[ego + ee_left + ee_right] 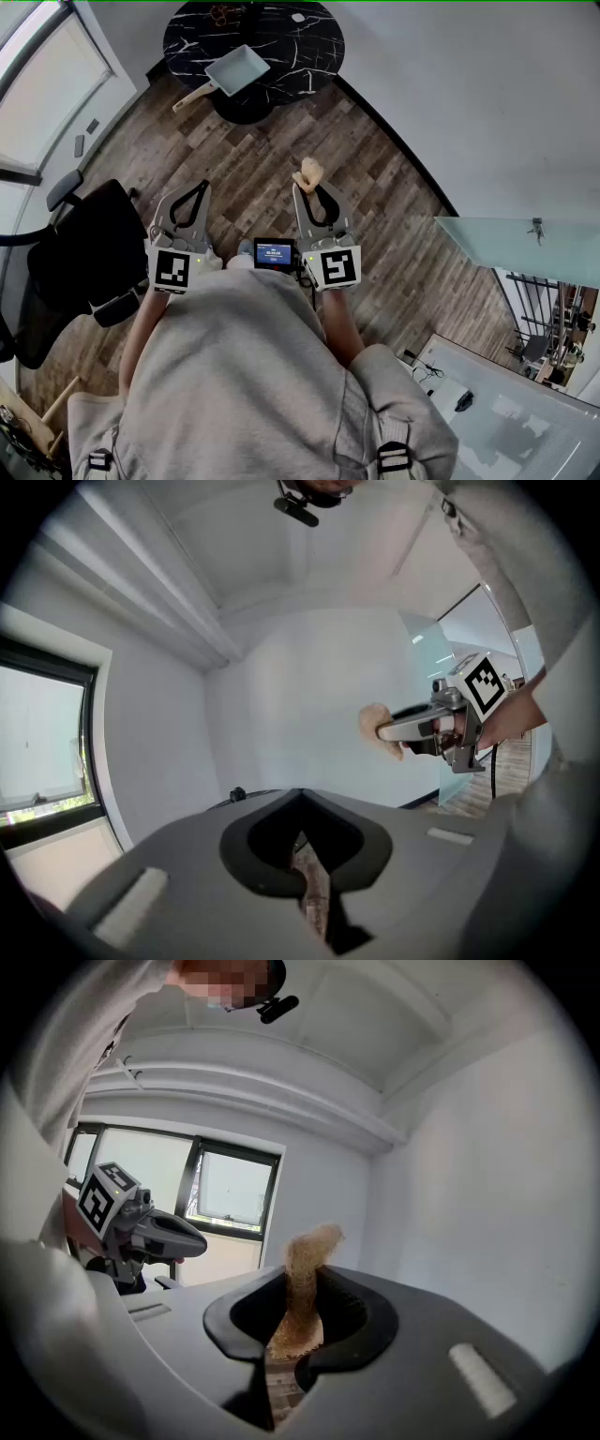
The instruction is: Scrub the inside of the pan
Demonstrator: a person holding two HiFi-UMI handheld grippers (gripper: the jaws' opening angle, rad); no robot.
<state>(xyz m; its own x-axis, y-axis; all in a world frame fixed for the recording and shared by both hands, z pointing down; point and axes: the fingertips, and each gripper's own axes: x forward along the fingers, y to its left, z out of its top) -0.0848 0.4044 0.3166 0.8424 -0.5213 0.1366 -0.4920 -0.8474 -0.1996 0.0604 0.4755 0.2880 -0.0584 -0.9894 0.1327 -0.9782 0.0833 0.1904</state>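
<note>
A pale square pan with a wooden handle lies on the round black marble table, far ahead of both grippers. I hold the grippers close to my chest, well apart from the pan. My right gripper is shut on a tan scrubbing sponge, which sticks up between its jaws. My left gripper is shut with nothing between its jaws. From the left gripper view the right gripper and the sponge show against a white wall.
A black office chair stands at my left. A glass tabletop is at the right. Wooden floor lies between me and the marble table. Small items sit at the table's far edge.
</note>
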